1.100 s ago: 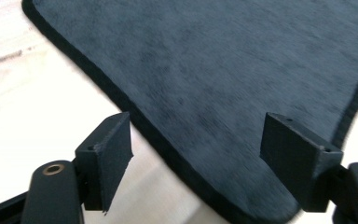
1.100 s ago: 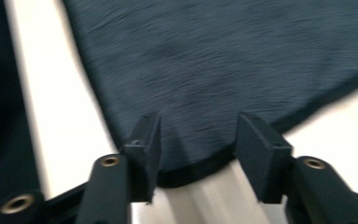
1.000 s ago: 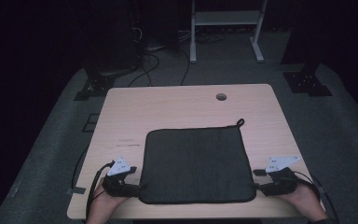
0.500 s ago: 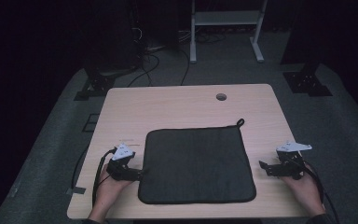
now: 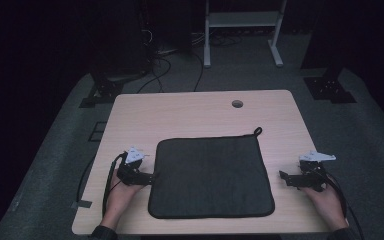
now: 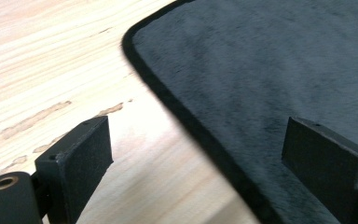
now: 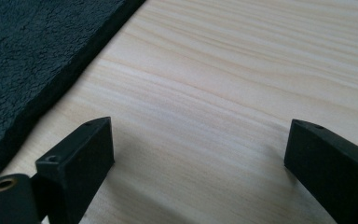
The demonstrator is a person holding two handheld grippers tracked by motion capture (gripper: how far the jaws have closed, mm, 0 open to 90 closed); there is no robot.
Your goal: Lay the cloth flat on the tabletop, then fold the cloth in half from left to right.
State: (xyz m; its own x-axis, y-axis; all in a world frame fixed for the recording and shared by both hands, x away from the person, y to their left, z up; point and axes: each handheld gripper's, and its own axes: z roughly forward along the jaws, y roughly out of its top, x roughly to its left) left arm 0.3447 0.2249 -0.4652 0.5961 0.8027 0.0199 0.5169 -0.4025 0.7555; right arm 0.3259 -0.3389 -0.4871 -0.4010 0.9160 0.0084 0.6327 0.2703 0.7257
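Observation:
A dark grey square mat (image 5: 210,175) lies flat on the wooden table (image 5: 180,115), its hanging loop (image 5: 256,131) at the far right corner. My left gripper (image 5: 151,178) sits low at the mat's left edge. Its jaws have just been opening. In the left gripper view the left gripper (image 6: 205,142) straddles the bound edge of the mat (image 6: 270,70) without pressing on it. My right gripper (image 5: 283,176) stands a little off the mat's right edge. Its jaws have also just been opening. In the right gripper view the right gripper (image 7: 200,144) has bare wood between its jaws, with the mat (image 7: 32,56) to the left.
A round cable hole (image 5: 237,104) is in the table's far half. Beyond the table stand a white metal frame (image 5: 242,20) and black stands with cables on the grey floor. A hand holds each gripper near the front edge.
Both grippers have left the mat's front corners. The left one has moved farther up the left edge; the right one has moved out to the right. The mat lies still.

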